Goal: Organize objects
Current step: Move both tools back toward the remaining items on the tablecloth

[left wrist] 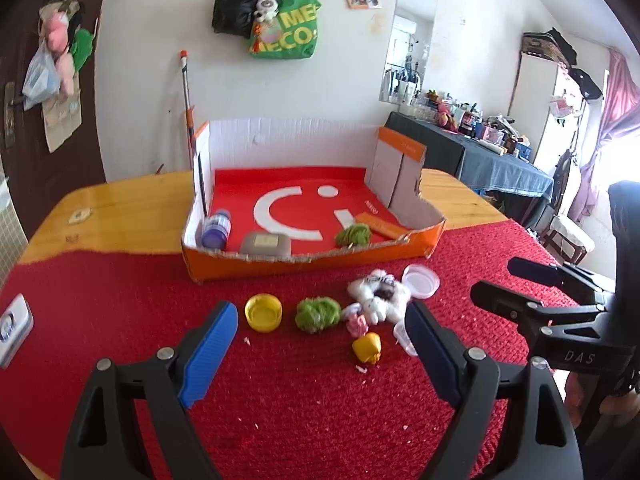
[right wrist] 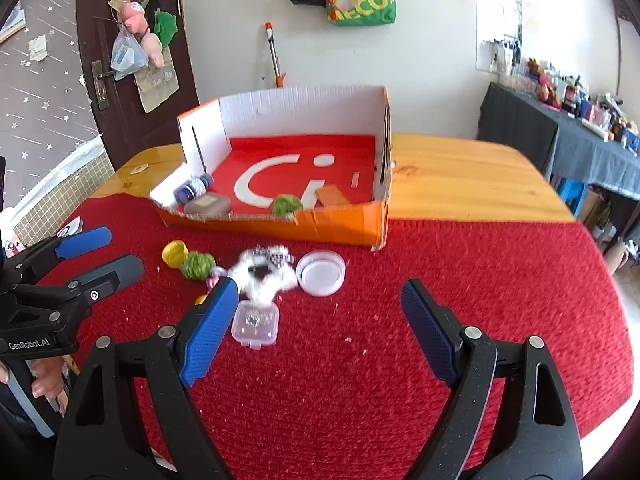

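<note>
An orange cardboard box [left wrist: 312, 260] [right wrist: 340, 224] with a red floor holds a purple-capped bottle [left wrist: 217, 229], a grey case [left wrist: 265, 244], a green pompom [left wrist: 353, 235] and an orange strip [left wrist: 380, 226]. On the red mat in front lie a yellow cap [left wrist: 263, 313], a green pompom [left wrist: 318, 314], a white fluffy toy [left wrist: 380, 294] [right wrist: 262, 270], a pink item [left wrist: 357, 324], a small yellow piece [left wrist: 367, 347], a clear lid [left wrist: 421, 281] [right wrist: 322, 272] and a clear small box [right wrist: 256, 322]. My left gripper [left wrist: 322, 318] is open above the loose items. My right gripper [right wrist: 316, 300] is open and empty.
The red mat [right wrist: 440, 280] covers the near part of a wooden table [right wrist: 460, 176]. A white device [left wrist: 12, 328] lies at the mat's left edge. A cluttered dark table [left wrist: 480, 148] stands at the back right. The right gripper shows in the left wrist view [left wrist: 520, 284].
</note>
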`<action>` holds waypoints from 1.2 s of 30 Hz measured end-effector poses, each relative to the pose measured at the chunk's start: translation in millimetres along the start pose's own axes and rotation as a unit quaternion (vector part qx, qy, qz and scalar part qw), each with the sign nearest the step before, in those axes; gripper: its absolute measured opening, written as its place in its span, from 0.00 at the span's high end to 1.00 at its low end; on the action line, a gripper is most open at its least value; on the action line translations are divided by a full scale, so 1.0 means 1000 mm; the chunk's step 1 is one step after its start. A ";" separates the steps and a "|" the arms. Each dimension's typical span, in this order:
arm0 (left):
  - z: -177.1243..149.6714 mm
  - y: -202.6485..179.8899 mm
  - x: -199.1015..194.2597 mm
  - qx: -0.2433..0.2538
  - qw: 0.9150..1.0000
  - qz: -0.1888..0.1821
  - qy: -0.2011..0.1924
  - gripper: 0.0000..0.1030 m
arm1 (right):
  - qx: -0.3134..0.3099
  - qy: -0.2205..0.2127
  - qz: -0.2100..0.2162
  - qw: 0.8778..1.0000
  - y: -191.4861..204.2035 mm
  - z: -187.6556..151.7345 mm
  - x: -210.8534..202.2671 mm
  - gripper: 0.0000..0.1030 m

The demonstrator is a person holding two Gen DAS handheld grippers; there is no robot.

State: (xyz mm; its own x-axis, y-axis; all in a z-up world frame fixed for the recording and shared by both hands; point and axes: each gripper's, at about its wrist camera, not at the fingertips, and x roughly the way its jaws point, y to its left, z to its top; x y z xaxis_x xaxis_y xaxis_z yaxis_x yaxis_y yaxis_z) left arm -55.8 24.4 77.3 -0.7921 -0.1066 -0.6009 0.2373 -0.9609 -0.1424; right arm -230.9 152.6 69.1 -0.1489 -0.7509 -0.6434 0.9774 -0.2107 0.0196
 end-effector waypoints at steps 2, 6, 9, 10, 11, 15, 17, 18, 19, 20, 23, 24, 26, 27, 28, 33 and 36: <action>-0.005 0.003 0.004 -0.006 1.000 0.000 0.006 0.15 | 0.003 0.008 0.003 1.000 0.000 -0.005 0.006 0.19; -0.013 0.010 0.017 -0.020 0.999 0.006 0.026 0.15 | 0.001 0.025 0.010 1.000 0.004 -0.014 0.018 0.19; -0.017 0.019 0.025 -0.030 0.999 0.011 0.040 0.15 | -0.005 0.031 0.010 0.999 0.009 -0.018 0.023 0.19; -0.018 0.021 0.027 -0.032 0.998 0.010 0.043 0.15 | -0.006 0.033 0.011 0.999 0.010 -0.020 0.025 0.19; -0.018 0.022 0.028 -0.033 0.998 0.009 0.047 0.15 | -0.006 0.038 0.014 0.999 0.011 -0.021 0.028 0.19; -0.014 0.033 0.033 -0.027 0.998 0.020 0.054 0.15 | -0.011 0.054 0.018 0.998 0.016 -0.024 0.038 0.19; -0.011 0.038 0.037 -0.023 0.997 0.026 0.062 0.15 | -0.017 0.069 0.021 0.997 0.020 -0.025 0.043 0.19; -0.009 0.042 0.040 -0.019 0.997 0.033 0.071 0.15 | -0.017 0.074 0.021 0.997 0.021 -0.026 0.046 0.19; -0.008 0.044 0.042 -0.016 0.996 0.036 0.075 0.15 | -0.019 0.080 0.018 0.996 0.022 -0.027 0.049 0.19; -0.006 0.047 0.045 -0.013 0.996 0.037 0.080 0.15 | -0.024 0.085 0.012 0.996 0.024 -0.027 0.051 0.19; -0.004 0.054 0.050 -0.001 0.995 0.038 0.092 0.15 | -0.025 0.084 -0.001 0.996 0.021 -0.027 0.053 0.19; -0.003 0.056 0.053 0.007 0.994 0.039 0.097 0.15 | -0.023 0.082 -0.007 0.996 0.018 -0.026 0.053 0.19; -0.003 0.059 0.057 0.017 0.994 0.038 0.105 0.15 | -0.016 0.076 -0.024 0.997 0.008 -0.024 0.050 0.19; -0.003 0.060 0.059 0.022 0.993 0.036 0.112 0.15 | -0.012 0.075 -0.028 0.997 0.004 -0.023 0.049 0.19; -0.002 0.061 0.062 0.025 0.992 0.032 0.117 0.15 | -0.010 0.076 -0.026 0.997 0.000 -0.022 0.048 0.19; 0.001 0.059 0.074 0.047 0.990 0.015 0.135 0.16 | -0.023 0.073 -0.001 0.997 -0.004 -0.019 0.044 0.19; 0.002 0.057 0.079 0.059 0.988 0.010 0.145 0.22 | -0.036 0.074 0.016 0.996 0.000 -0.017 0.047 0.19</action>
State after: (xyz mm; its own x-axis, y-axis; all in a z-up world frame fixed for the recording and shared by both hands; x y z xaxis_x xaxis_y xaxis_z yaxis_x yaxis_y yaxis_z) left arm -106.3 -39.1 23.6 -0.5900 -0.0642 -0.8049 0.1709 -0.9842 -0.0467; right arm -235.0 128.2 26.2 -0.0995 -0.6542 -0.7497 0.9903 -0.1387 -0.0105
